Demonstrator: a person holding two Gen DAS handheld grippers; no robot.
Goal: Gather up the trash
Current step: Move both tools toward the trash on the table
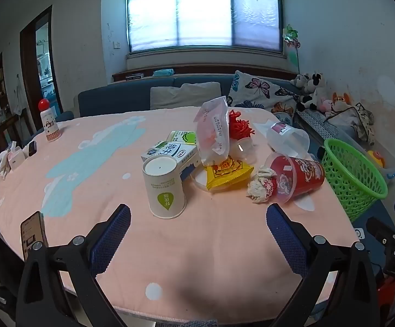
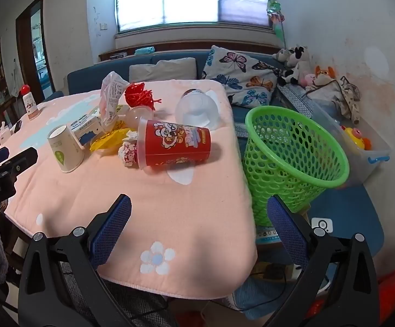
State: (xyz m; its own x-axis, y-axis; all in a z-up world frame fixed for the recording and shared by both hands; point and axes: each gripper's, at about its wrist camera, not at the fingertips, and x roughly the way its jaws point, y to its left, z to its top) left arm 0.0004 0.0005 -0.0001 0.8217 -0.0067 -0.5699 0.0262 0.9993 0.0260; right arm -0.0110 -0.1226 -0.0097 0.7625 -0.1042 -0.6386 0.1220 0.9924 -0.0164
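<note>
Pink-clothed table (image 1: 197, 245), nothing collected yet as far as visible. Left to right: upside-down paper cup (image 1: 164, 188), milk carton (image 1: 170, 151), clear bag (image 1: 214, 130) standing over yellow wrapper (image 1: 227, 174), crumpled tissue (image 1: 261, 184) at the mouth of red cup (image 1: 297, 178) lying on its side. Green basket (image 2: 293, 150) beside the right table edge, seemingly empty. Left gripper (image 1: 199, 224) and right gripper (image 2: 199, 216): fingers spread wide, holding nothing, short of the pile.

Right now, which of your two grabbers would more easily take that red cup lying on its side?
Probably the right gripper: the red cup lies nearer it, beside the green basket. The left gripper faces the paper cup.
</note>
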